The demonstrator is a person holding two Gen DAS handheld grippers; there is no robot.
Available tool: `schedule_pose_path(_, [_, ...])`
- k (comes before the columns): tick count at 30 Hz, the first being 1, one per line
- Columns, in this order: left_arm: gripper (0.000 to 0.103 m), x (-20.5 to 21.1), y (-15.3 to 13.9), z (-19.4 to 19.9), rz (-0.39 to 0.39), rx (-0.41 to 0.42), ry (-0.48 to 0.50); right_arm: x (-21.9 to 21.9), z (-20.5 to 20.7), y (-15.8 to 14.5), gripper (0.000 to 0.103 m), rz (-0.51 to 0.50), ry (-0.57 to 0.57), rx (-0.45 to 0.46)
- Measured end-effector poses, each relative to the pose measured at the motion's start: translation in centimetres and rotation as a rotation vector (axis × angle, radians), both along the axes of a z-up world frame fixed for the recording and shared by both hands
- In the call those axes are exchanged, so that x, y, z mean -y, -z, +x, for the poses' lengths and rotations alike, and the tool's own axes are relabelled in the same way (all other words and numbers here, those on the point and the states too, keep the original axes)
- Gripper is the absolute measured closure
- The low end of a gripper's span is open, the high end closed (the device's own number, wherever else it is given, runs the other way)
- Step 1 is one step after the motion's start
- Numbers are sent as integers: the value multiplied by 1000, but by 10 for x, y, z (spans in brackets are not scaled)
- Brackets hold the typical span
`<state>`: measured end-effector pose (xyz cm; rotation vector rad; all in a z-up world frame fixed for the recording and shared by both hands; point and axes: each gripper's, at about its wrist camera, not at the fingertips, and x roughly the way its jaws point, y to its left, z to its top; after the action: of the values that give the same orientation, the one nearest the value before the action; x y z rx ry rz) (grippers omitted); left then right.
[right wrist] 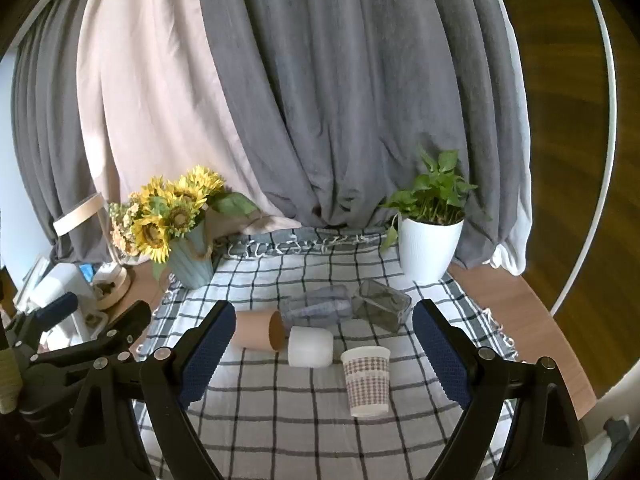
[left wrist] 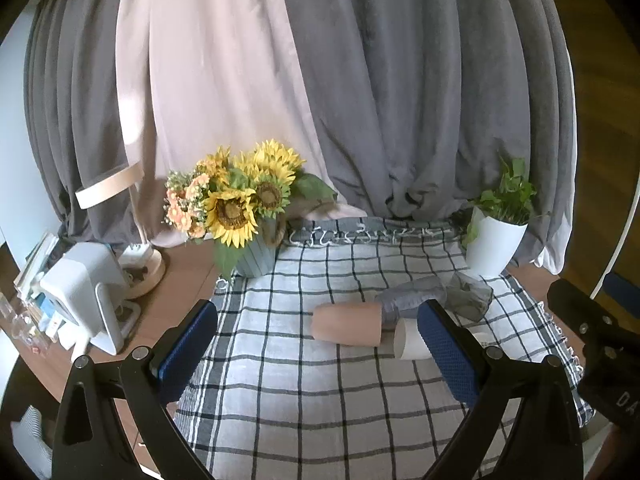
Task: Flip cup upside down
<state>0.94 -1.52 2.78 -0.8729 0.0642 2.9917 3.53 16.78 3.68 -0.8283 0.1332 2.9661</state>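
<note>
A patterned paper cup [right wrist: 369, 380] stands upright, mouth up, on the checked cloth [right wrist: 280, 408] in the right wrist view. A brown cup [right wrist: 258, 329] [left wrist: 346, 323] lies on its side. A white cup [right wrist: 310, 346] [left wrist: 412, 344] lies beside it. A clear ribbed cup [right wrist: 318, 307] [left wrist: 412, 298] and a dark clear cup [right wrist: 382, 309] [left wrist: 470, 296] lie behind them. My right gripper [right wrist: 322, 350] is open and empty, the patterned cup between its fingers but farther ahead. My left gripper [left wrist: 318, 348] is open and empty, short of the brown cup.
A sunflower vase [right wrist: 188, 256] [left wrist: 252, 256] stands at the back left and a white plant pot [right wrist: 428, 248] [left wrist: 494, 246] at the back right. Curtains hang behind. A lamp base [left wrist: 144, 268] and a white device [left wrist: 84, 292] sit on the wooden table [left wrist: 176, 284] left of the cloth.
</note>
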Motion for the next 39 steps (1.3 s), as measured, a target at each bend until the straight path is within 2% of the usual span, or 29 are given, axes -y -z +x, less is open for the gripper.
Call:
schedule_pose_path(15, [1, 2, 0, 5, 12, -23, -5, 3, 3, 2, 13, 4, -3, -3])
schedule_pose_path(39, [1, 1, 3, 3, 19, -15, -9, 1, 1, 4, 13, 4, 0, 1])
